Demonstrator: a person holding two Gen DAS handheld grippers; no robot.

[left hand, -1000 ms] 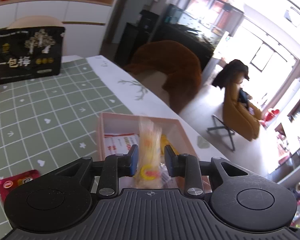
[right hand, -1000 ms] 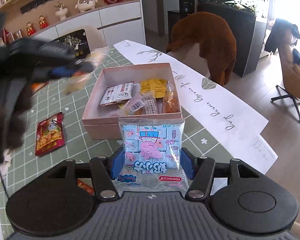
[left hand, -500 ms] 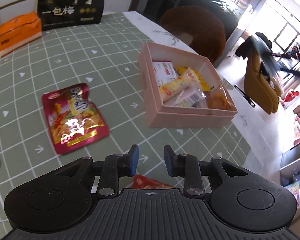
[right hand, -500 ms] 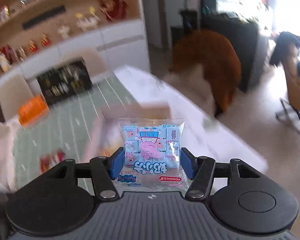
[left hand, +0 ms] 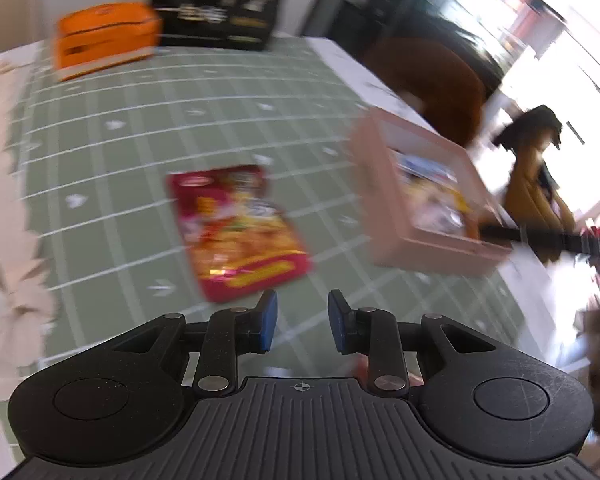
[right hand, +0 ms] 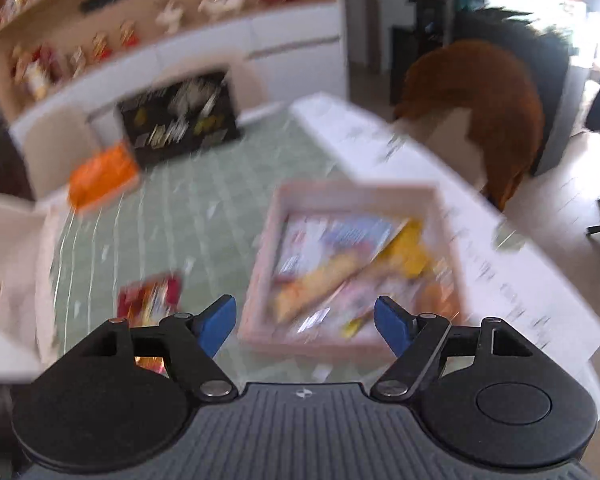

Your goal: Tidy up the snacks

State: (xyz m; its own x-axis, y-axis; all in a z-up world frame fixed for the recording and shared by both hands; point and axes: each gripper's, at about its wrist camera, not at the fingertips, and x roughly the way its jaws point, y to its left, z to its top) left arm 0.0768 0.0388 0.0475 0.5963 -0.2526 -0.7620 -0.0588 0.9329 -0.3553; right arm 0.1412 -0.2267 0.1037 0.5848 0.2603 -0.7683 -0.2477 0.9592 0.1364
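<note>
no print on any pack can be read through the blur. a flat, glossy red snack packet (left hand: 236, 236) lies on the green grid-patterned counter (left hand: 140, 128), left of the pink rectangular box (right hand: 356, 264) of mixed snack packs. the left hand-held gripper (left hand: 302, 322) tilts down just near of the packet, blue pads a little apart, holding nothing. the right hand-held gripper (right hand: 306, 326) hangs over the box's near edge; its jaws have just been opening and stand wide and empty.

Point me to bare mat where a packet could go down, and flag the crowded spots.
Free: green mat between the orange box and the red snack packet; also the strip between that packet and the pink box. Crowded: inside the pink box, packets overlapping.
</note>
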